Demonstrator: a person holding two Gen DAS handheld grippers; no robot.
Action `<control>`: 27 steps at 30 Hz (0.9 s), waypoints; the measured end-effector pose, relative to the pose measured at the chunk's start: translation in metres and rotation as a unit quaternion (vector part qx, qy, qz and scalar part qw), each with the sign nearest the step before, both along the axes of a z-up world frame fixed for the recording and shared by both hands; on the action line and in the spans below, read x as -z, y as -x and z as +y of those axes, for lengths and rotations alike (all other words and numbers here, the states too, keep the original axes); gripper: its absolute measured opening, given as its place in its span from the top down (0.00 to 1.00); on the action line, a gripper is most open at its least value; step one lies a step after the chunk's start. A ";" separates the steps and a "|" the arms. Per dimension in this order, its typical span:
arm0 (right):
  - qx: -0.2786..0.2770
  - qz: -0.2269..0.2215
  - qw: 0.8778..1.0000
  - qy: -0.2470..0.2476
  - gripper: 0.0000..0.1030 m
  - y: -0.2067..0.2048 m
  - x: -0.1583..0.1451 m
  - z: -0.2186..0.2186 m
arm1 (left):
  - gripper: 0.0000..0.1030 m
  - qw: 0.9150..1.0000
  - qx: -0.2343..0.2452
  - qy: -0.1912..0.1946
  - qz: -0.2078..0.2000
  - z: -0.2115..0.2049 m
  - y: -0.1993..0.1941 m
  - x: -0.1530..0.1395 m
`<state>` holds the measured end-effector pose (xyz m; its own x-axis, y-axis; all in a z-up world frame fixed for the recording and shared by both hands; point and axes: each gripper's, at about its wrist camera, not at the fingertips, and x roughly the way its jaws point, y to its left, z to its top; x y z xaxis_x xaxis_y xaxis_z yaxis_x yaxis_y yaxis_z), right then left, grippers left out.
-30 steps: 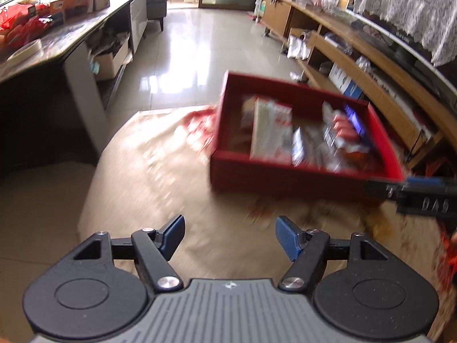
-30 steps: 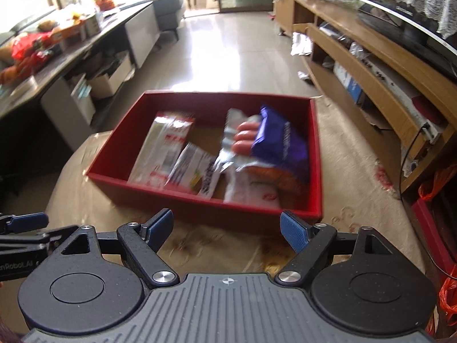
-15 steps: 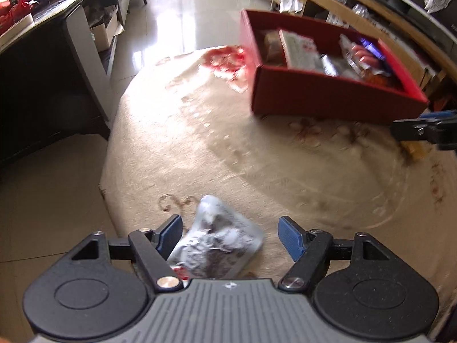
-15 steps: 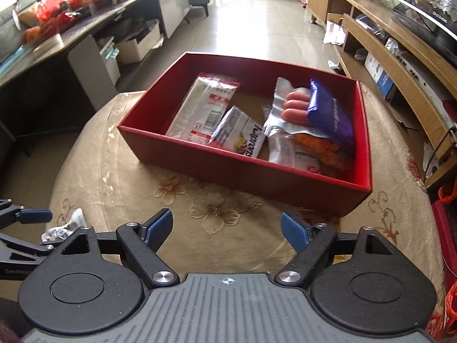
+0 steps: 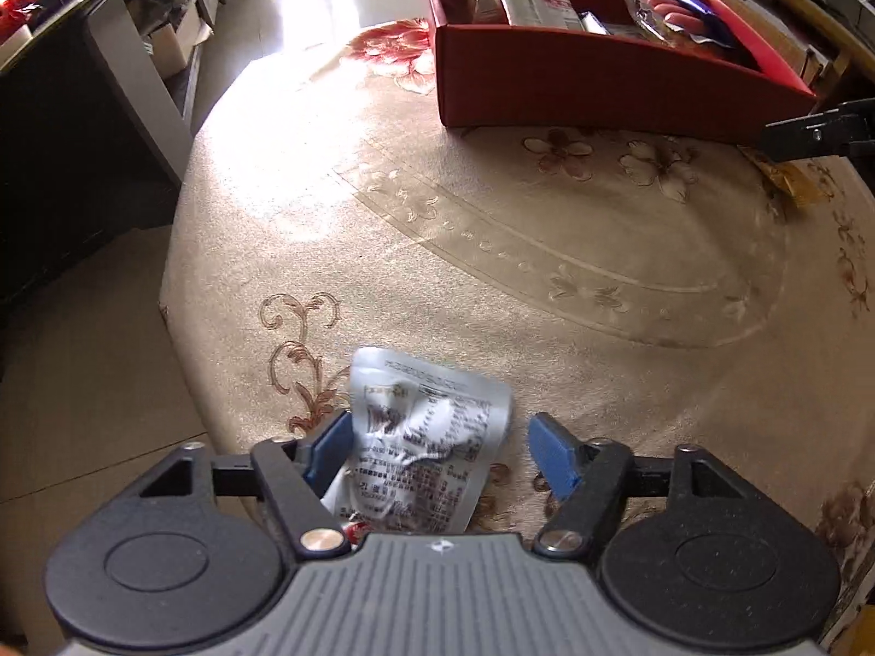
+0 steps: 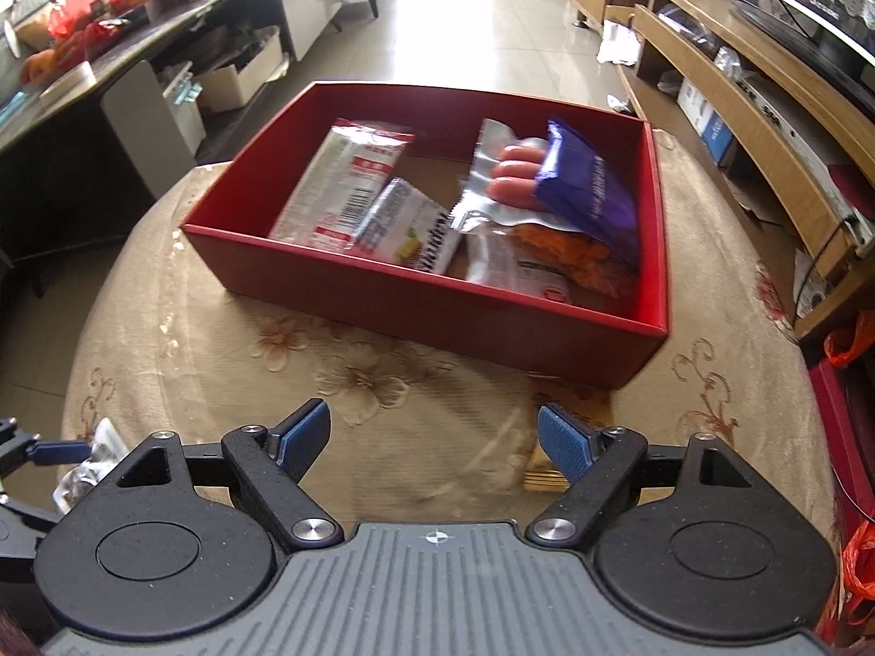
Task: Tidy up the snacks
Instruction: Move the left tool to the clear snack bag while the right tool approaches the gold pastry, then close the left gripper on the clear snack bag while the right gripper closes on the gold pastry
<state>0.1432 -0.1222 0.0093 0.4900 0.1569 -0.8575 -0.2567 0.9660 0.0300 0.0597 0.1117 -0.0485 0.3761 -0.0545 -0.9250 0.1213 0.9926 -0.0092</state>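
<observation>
Left gripper [image 5: 437, 451] jaws just been closing around silver snack packet [image 5: 424, 445], right pad apart, right gripper [image 6: 435, 434] wide, empty, near red box [image 6: 415, 295]

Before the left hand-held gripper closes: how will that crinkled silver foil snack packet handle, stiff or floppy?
Probably floppy: the crinkled silver foil snack packet is creased and dented, so it should crumple between the pads. Likely light, since it looks thin and partly flat. Its glossy film may slip; the left hand-held gripper has been closing, and only one finger looks near it.
</observation>
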 end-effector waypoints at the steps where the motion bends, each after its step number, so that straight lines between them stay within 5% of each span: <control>1: 0.004 0.000 1.000 -0.001 0.15 0.000 0.000 -0.004 | 0.43 1.000 -0.004 0.000 -0.001 -0.002 0.001 -0.001; 4: 0.015 0.002 1.000 0.001 0.15 -0.003 0.002 -0.017 | 0.49 1.000 -0.005 -0.005 -0.009 -0.009 0.006 -0.005; 13: 0.098 0.028 0.995 0.017 0.16 -0.024 0.025 -0.068 | 0.55 0.998 0.019 0.060 -0.023 -0.042 0.002 -0.024; 16: 0.103 0.036 0.994 0.009 0.16 -0.031 0.031 -0.068 | 0.76 0.996 0.032 0.081 -0.016 -0.053 -0.005 -0.028; 20: 0.090 0.040 0.995 0.022 0.16 -0.043 0.043 -0.057 | 0.75 0.996 0.036 0.079 0.000 -0.064 -0.011 -0.022; 23: 0.091 0.049 0.994 0.029 0.14 -0.051 0.055 -0.054 | 0.61 0.997 0.046 0.067 0.000 -0.066 -0.011 -0.020; 27: 0.065 0.034 0.996 0.052 0.33 -0.045 0.052 -0.044 | 0.53 0.998 0.045 0.053 -0.004 -0.057 -0.010 -0.024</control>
